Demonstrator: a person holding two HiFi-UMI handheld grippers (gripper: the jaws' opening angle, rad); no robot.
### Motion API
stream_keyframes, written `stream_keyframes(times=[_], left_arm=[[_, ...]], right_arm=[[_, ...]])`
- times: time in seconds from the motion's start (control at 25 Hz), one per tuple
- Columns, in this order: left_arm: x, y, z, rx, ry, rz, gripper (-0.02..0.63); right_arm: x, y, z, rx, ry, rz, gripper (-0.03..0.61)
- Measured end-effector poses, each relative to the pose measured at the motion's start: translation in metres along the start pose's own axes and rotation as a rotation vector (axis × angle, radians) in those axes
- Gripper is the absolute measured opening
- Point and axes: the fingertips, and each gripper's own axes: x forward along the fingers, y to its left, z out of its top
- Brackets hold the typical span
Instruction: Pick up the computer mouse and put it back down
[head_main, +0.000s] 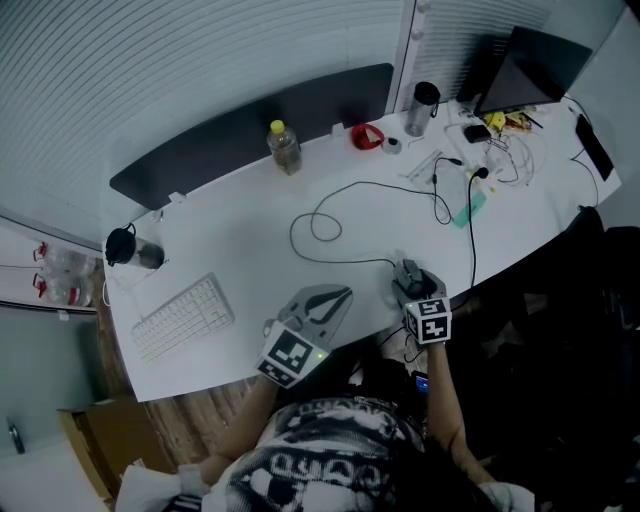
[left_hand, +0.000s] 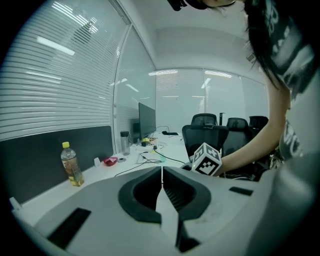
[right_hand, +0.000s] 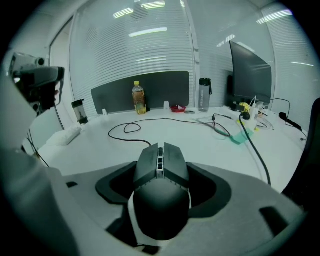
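The dark computer mouse (head_main: 413, 278) lies near the front edge of the white table (head_main: 240, 240), and its cable (head_main: 345, 262) runs off to the left. My right gripper (head_main: 407, 270) sits around it. In the right gripper view the mouse (right_hand: 161, 175) fills the gap of the right gripper (right_hand: 161, 156), and both black pads (right_hand: 122, 181) touch its sides. Whether it is off the table I cannot tell. My left gripper (head_main: 343, 294) rests to the left of the mouse, with its jaws together and nothing in them. The left gripper (left_hand: 161, 172) shows the same in its own view.
A white keyboard (head_main: 183, 317) lies at the front left. A yellow-capped bottle (head_main: 284, 147), a red object (head_main: 367, 136) and a tumbler (head_main: 422, 108) stand along the back. A dark screen (head_main: 530, 65) and tangled cables (head_main: 490, 150) fill the far right. Office chairs (left_hand: 205, 131) stand beyond.
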Motion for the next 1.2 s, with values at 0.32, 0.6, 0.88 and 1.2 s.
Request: stream_keyframes(times=[0.32, 0.6, 0.88, 1.2], left_arm=[[-0.005, -0.004, -0.010, -0.034, -0.001, 0.031, 0.005], [-0.012, 0.000, -0.011, -0.068, 0.006, 0.119, 0.005], [-0.017, 0.014, -0.014, -0.132, 0.028, 0.299, 0.005], [-0.019, 0.024, -0.009, -0.193, 0.034, 0.512, 0.005]], right_arm=[[-0.037, 0.016, 0.045, -0.043, -0.077, 0.050, 0.301], [-0.061, 0.031, 0.099, -0.134, -0.167, 0.140, 0.301], [-0.061, 0.039, 0.135, -0.225, -0.207, 0.283, 0.301], [-0.038, 0.050, 0.144, -0.331, -0.172, 0.471, 0.301]])
